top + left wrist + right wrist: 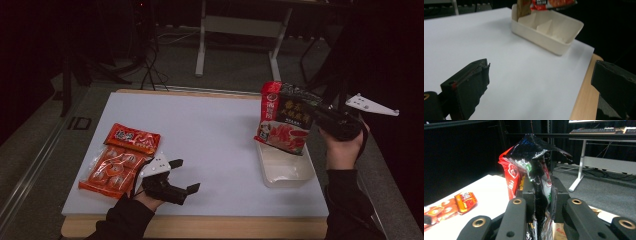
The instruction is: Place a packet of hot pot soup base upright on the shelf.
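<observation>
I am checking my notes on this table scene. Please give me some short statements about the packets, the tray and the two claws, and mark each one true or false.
1. The right claw grips the red-and-black packet. True.
2. The left claw holds the orange packet. False: its jaws are open and empty.
3. The white tray has dividers inside. True.
4. The orange packet lies in the tray. False: it lies on the white mat.

The right gripper (541,202) pinches a crinkled red-and-black foil food packet (529,162) upright between its black jaws; an orange snack pack (465,201) lies on the white bench (489,195) beyond.
</observation>
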The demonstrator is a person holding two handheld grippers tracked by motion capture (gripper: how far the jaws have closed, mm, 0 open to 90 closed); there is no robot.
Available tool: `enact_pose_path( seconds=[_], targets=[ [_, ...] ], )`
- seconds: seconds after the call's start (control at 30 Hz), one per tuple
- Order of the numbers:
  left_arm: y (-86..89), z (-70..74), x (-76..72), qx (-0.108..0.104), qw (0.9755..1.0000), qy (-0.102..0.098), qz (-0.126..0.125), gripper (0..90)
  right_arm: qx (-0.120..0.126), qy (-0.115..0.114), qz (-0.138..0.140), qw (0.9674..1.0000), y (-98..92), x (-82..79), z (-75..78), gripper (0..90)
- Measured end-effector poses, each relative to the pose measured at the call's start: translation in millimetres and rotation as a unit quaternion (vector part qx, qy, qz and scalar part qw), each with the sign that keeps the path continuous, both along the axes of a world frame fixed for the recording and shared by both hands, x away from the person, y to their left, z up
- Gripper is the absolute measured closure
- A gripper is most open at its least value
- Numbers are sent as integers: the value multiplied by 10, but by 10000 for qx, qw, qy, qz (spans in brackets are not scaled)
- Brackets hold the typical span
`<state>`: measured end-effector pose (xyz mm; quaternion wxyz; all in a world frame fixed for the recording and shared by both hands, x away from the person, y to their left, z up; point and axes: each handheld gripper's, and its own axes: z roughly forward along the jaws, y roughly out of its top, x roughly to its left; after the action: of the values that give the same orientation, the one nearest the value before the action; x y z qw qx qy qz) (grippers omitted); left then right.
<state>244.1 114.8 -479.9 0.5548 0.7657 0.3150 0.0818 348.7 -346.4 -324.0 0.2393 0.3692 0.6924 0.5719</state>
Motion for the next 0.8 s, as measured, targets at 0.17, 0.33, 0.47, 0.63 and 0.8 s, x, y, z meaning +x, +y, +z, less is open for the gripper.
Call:
enact_pose_path(
  seconds=[0.17, 0.33, 0.47, 0.63, 0.8],
  targets=[
    [52, -134, -53, 70, 10000, 35, 13, 22, -42, 137, -76, 9999, -74, 129, -61, 776],
    [100, -227, -87, 18, 10000, -16, 41, 22, -147, 128, -159, 9997, -105, 225, -133, 775],
    [100, -268, -103, 43, 9999, -89, 27, 22, -245, 196, -181, 9993, -113, 328, -216, 775],
    [129, -316, -109, 26, 9999, -40, 114, 22, -295, 239, -143, 9992, -112, 440, -325, 775],
    [132, -328, -112, 61, 9999, -26, 119, 22, -427, 365, -80, 9984, -101, 521, -418, 773]
  ],
)
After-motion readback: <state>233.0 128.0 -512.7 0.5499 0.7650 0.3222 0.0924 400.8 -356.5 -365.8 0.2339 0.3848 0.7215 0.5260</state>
